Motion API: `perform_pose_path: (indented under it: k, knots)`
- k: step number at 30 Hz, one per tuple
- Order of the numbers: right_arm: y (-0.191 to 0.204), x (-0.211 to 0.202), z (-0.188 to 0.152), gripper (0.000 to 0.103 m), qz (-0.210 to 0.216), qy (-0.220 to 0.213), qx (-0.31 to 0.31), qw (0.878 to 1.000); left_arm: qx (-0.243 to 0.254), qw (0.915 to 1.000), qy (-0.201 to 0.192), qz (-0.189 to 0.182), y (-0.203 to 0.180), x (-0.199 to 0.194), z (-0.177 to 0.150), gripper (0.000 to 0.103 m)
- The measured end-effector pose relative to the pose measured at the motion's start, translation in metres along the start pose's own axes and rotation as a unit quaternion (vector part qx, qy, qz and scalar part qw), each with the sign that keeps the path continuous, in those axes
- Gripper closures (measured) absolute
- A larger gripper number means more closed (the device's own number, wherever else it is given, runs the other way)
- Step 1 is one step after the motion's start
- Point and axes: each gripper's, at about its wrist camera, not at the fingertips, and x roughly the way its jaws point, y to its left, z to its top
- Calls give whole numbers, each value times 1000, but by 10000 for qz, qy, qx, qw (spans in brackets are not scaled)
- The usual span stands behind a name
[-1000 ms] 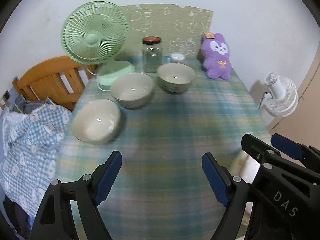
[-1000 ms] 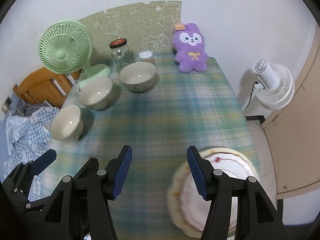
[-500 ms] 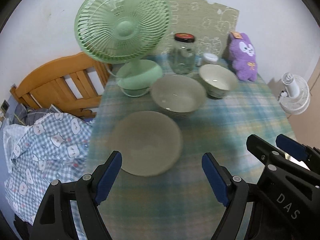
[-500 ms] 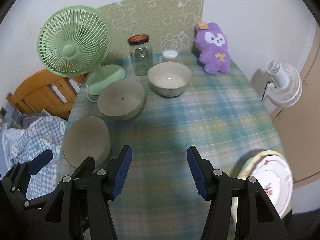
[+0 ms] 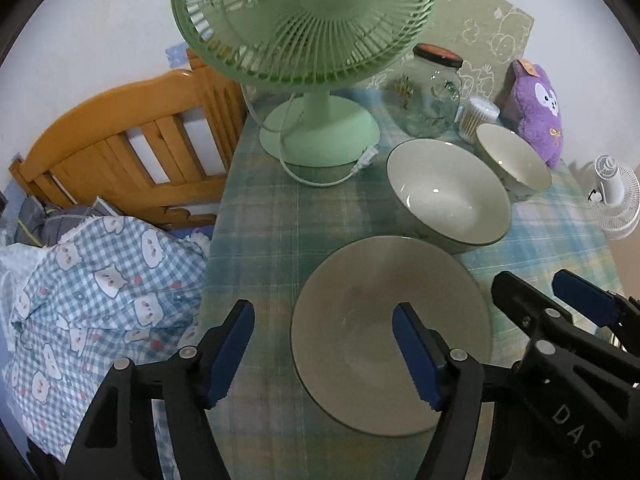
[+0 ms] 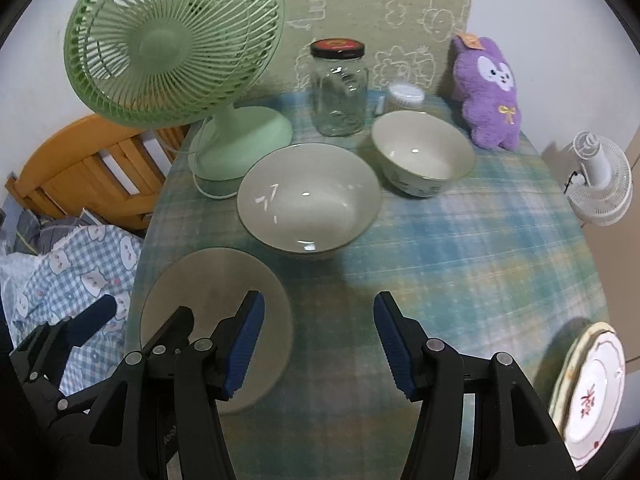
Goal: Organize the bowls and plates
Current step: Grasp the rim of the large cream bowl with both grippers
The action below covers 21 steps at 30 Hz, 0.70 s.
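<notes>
Desk (image 6: pixel 460 248), plaid cloth, carries all. Green fan (image 6: pixel 172 44) at back left. Three bowls in diagonal row, all mouth up, round, no long axis. Nearest bowl (image 5: pixel 390 332) at front left desk edge, middle bowl (image 5: pixel 448 192) just beyond it, small bowl (image 5: pixel 514 156) farthest. Plates (image 6: pixel 592 396) stacked at front right corner, well apart.

Step, my judgement: I approach nearest bowl for stacking. Left gripper (image 5: pixel 324 352) half open, closing, near-left rim between jaws, not yet pinched. Right gripper (image 6: pixel 318 344) half open, empty, over cloth.

Next: lower, pinch rim firmly, lift level.
</notes>
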Motion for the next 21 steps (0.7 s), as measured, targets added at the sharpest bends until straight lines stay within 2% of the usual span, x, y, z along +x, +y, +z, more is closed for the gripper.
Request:
perform_pose_path:
  k: [6, 11, 13, 21]
  knots:
    - [13, 29, 0, 55, 26, 295, -42, 9996, 168, 9997, 175, -75, 4, 23, 0, 43]
    - [24, 41, -2, 69, 92, 475, -84, 9988, 234, 9986, 385, -265, 5, 37, -2, 61]
    - [26, 43, -2, 70, 30, 477, -97, 9988, 223, 9982, 428, -355, 4, 38, -3, 64]
    - [22, 40, -3, 70, 32, 555, -4, 9985, 237, 9979, 414, -438, 0, 29, -5, 65]
